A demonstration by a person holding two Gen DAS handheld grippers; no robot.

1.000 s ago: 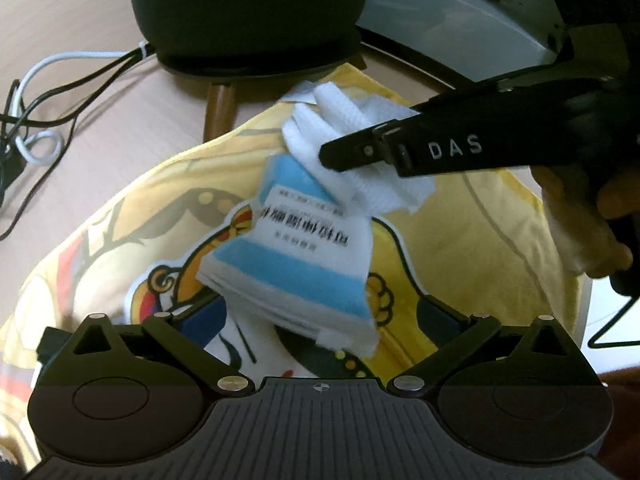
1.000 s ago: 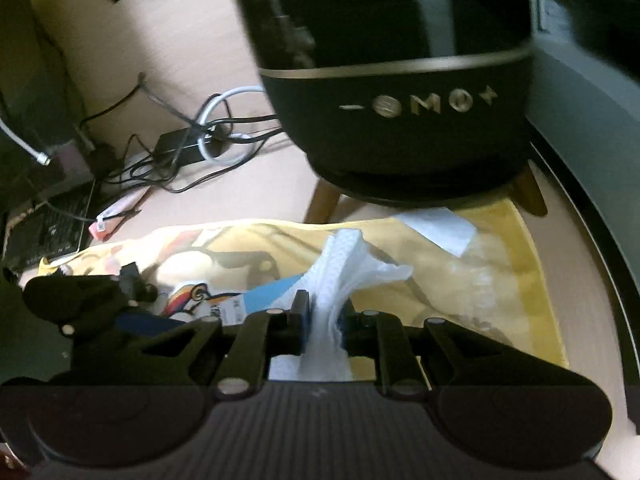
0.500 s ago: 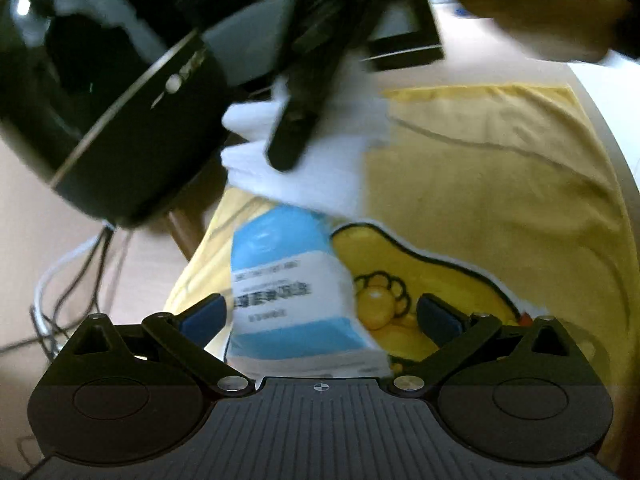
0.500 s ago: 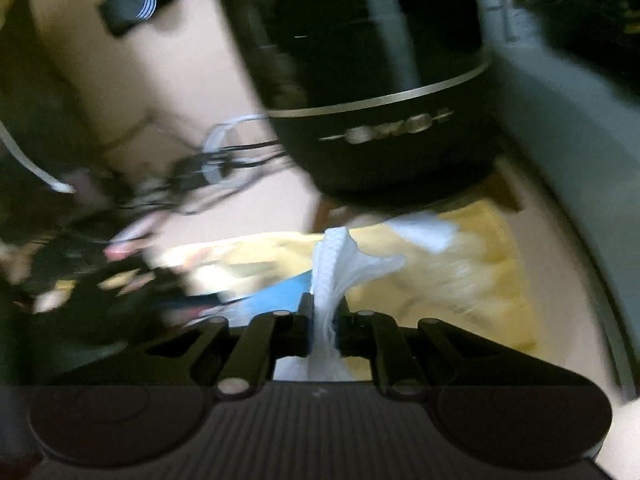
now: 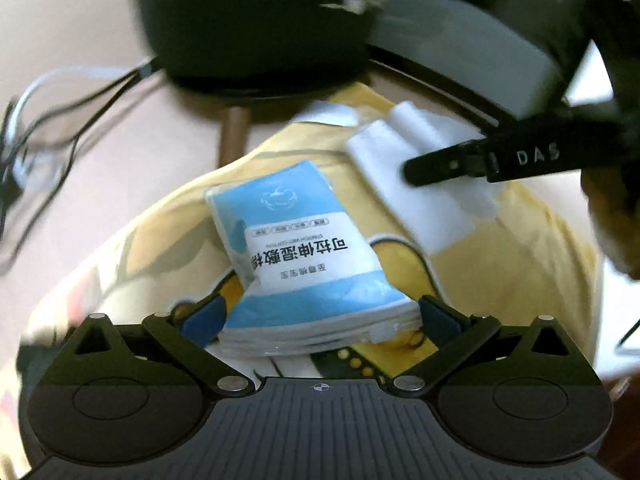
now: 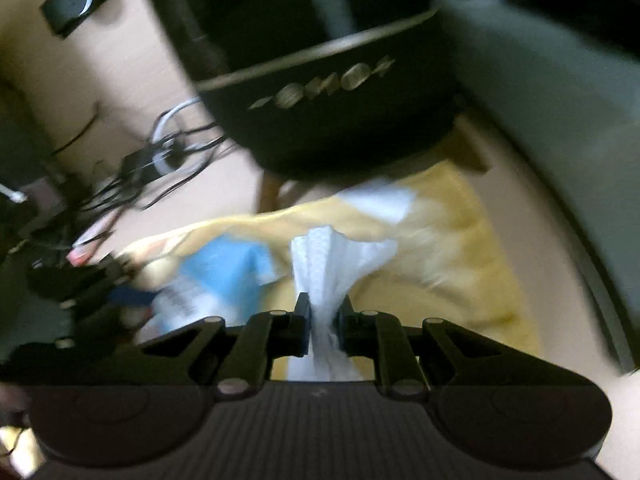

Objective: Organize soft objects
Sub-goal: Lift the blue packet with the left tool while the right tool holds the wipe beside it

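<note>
Straddling the blue-and-white wipes pack (image 5: 308, 248) lying on the yellow towel (image 5: 520, 264), your left claw (image 5: 320, 316) is standing spread, pads clear of it. Your right claw (image 6: 323, 320) is pinching the white cloth (image 6: 328, 264), its jaws easing apart.

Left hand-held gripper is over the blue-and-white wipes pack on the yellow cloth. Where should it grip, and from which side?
Probably across the near, wide end of the wipes pack, coming down from above and closing on its two long side edges. The pack lies flat on the yellow cloth and already sits between the open fingers of the left hand-held gripper; its thick stacked edge gives the pads something to pinch.
</note>
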